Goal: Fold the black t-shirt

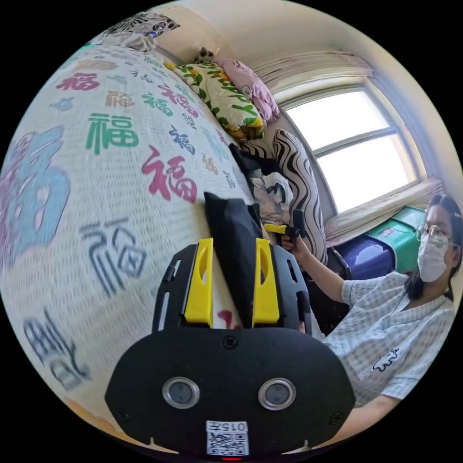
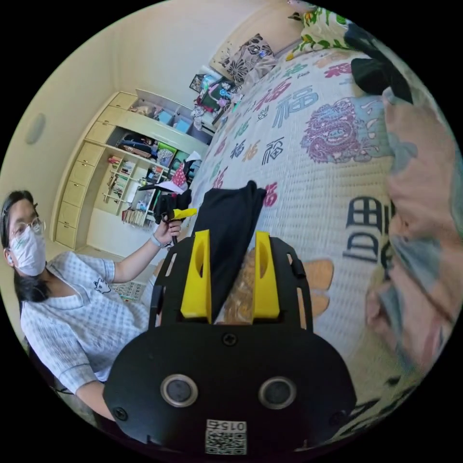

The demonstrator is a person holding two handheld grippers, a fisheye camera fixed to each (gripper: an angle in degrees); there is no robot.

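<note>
Nearest in the left gripper view, the left gripper had black cloth of the black t-shirt lying between its yellow jaws, which stood apart; whether they pinched it could not be told. In the right gripper view, the right gripper likewise had the shirt's cloth between parted jaws, grip uncertain. The shirt hung stretched just above the white quilted bedspread printed with coloured characters. If either grip was loose, the cloth could likely slip free and bunch. Beyond, the bedspread lay broad and open, with a floral pillow and a heap of clothes at its far edge
</note>
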